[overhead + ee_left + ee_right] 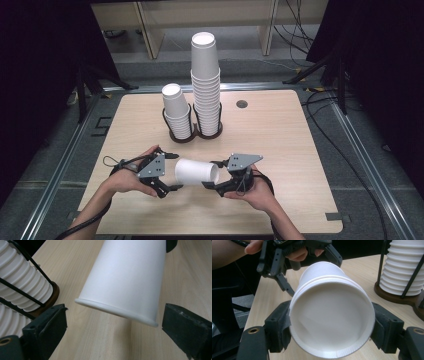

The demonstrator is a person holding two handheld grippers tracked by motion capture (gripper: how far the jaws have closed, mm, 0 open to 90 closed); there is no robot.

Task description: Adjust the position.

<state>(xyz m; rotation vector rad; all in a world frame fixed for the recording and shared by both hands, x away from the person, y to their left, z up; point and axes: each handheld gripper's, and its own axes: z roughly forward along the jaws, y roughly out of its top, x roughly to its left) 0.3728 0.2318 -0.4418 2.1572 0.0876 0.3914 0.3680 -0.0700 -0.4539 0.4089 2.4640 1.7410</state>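
A white paper cup point(196, 172) lies sideways between two handheld grippers near the table's point(280, 130) 6 o'clock edge. The right gripper point(216, 174) clamps its jaws on the cup's rim end — seemingly two nested cups — while the left gripper point(172, 171) waits wide open around the base, holding nothing, apparently poised to pull one free; two racked cup stacks point(195, 102) stand toward 12 o'clock
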